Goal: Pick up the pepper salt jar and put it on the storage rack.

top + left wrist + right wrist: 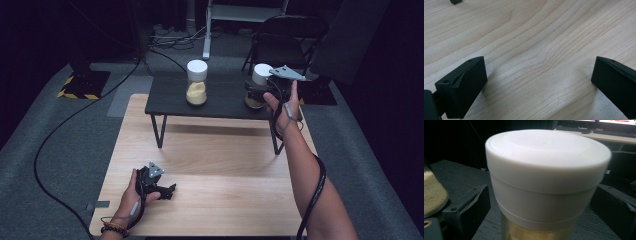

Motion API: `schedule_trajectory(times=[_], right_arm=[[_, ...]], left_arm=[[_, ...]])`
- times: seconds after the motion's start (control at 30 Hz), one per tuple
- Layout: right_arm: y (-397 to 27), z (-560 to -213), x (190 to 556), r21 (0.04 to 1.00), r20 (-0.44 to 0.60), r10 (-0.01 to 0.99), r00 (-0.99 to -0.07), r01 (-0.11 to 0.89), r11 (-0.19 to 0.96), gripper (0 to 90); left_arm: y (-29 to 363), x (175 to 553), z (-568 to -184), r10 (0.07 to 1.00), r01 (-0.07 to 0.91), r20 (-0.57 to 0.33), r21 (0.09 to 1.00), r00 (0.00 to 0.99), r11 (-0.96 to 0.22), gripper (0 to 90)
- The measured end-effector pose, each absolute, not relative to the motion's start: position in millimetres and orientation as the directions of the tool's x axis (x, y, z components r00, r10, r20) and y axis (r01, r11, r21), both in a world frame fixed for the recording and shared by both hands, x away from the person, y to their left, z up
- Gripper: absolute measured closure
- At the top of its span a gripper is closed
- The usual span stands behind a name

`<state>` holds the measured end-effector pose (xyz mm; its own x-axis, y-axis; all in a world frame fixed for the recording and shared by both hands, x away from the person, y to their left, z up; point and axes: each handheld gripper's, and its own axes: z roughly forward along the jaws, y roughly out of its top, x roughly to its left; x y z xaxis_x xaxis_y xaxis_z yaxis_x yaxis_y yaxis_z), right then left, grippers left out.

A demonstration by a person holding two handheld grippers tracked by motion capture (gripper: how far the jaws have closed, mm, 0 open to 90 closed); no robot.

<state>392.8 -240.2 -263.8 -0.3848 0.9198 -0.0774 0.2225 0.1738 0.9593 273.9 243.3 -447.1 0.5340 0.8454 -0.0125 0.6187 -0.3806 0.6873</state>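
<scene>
While the right tool (pixel 256 95) stands at the right jar (pixel 258 85) on the dark bench (pixel 220 97), the high view shows a second jar (pixel 196 82) to that jar's left and the left tool (pixel 167 191) low on the wooden bench (pixel 210 160).

Left gripper view: jaws wide apart over bare wood, holding nothing.

Right gripper view: the right jar's white lid (pixel 546 170) sits between the jaws, which stand clear of it on both sides.

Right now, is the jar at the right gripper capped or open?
Capped. The jar carries its white lid, seated level on top; the right gripper has its jaws spread on either side, clear of it.
</scene>
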Motion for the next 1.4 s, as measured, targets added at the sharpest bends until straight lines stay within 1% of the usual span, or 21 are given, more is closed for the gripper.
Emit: schedule_trajectory(times=[0.07,0.23,0.3,0.37,0.43,0.7,0.87,1.07,1.4], right_arm=[[-237,-265,387,0.962,-0.098,0.930,-0.356,0.205,0.180,2.7],[-237,-265,374,0.967,-0.144,0.933,-0.329,0.154,0.203,2.7],[-239,-265,369,0.969,-0.147,0.931,-0.333,0.140,0.203,2.7],[-241,-264,365,0.968,-0.165,0.925,-0.342,0.126,0.219,2.7],[-241,-268,358,0.967,-0.193,0.924,-0.332,0.098,0.237,2.7],[-246,-277,341,0.960,-0.242,0.914,-0.326,0.059,0.275,2.7],[-248,-284,331,0.964,-0.246,0.914,-0.322,0.018,0.266,2.7],[-250,-294,314,0.937,-0.331,0.888,-0.318,0.001,0.350,2.6],[-260,-319,286,0.917,-0.385,0.855,-0.349,-0.036,0.398,1.9]], left_arm=[[243,274,-447,0.845,0.618,-0.012,0.687,0.534,-0.381,0.4],[243,274,-447,0.845,0.618,-0.012,0.688,0.534,-0.381,0.4],[243,274,-447,0.845,0.618,-0.012,0.688,0.534,-0.381,0.4],[243,274,-447,0.845,0.618,-0.012,0.688,0.534,-0.381,0.4],[243,274,-447,0.845,0.618,-0.012,0.688,0.534,-0.381,0.4],[243,274,-447,0.845,0.618,-0.012,0.687,0.534,-0.381,0.4],[243,274,-447,0.845,0.618,-0.012,0.688,0.534,-0.381,0.4],[243,274,-447,0.845,0.619,-0.013,0.687,0.534,-0.381,0.4],[243,274,-447,0.845,0.618,-0.012,0.687,0.534,-0.381,0.4]])
